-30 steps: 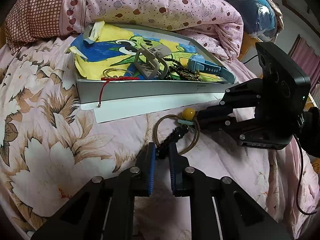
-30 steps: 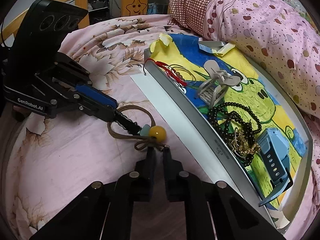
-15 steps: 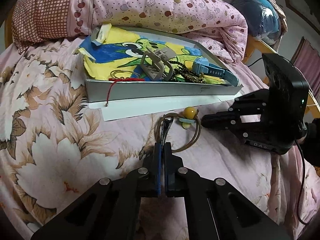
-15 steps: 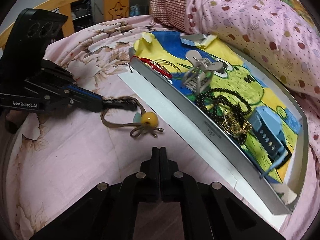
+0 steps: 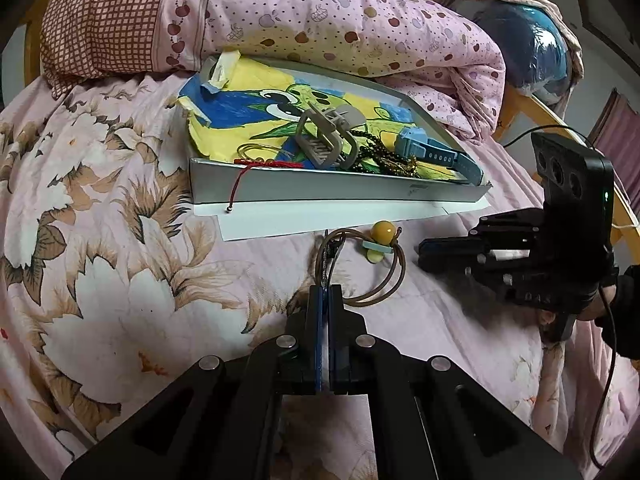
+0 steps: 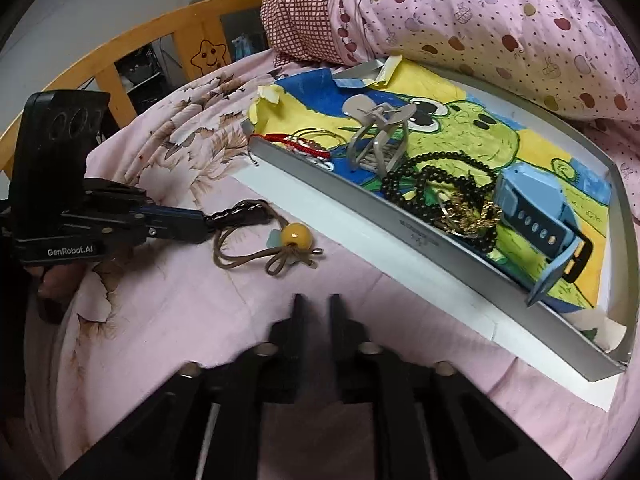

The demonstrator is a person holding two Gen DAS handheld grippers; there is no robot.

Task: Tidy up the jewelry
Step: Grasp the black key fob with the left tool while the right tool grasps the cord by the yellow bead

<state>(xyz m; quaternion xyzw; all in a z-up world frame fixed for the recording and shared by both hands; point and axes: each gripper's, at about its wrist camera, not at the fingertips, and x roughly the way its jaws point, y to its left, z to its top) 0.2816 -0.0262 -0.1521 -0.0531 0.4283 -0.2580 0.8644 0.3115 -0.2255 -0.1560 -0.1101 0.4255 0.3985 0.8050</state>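
Note:
A brown cord bracelet [image 5: 370,272] with a yellow bead [image 5: 383,230] lies on the pink bedspread in front of a grey tray [image 5: 320,190]. My left gripper [image 5: 325,296] is shut on the bracelet's dark braided end; this shows in the right wrist view too [image 6: 200,224], with the bead [image 6: 295,236] beside it. My right gripper [image 6: 316,304] is slightly open and empty, a little back from the bracelet; it also shows in the left wrist view [image 5: 424,248]. The tray holds a grey hair claw [image 6: 378,136], a black bead necklace [image 6: 432,176], a gold chain [image 6: 464,216], a blue watch [image 6: 536,216] and a red string bracelet [image 6: 304,146].
A white sheet [image 5: 320,220] sticks out under the tray's front edge. A pink spotted quilt [image 5: 320,20] and a checked pillow [image 5: 100,28] lie behind the tray. A wooden bed rail [image 6: 140,60] stands at the far left in the right wrist view.
My right gripper let go of the bracelet near the bead, drew back, and has opened slightly. My left gripper closed on the braided end and holds it.

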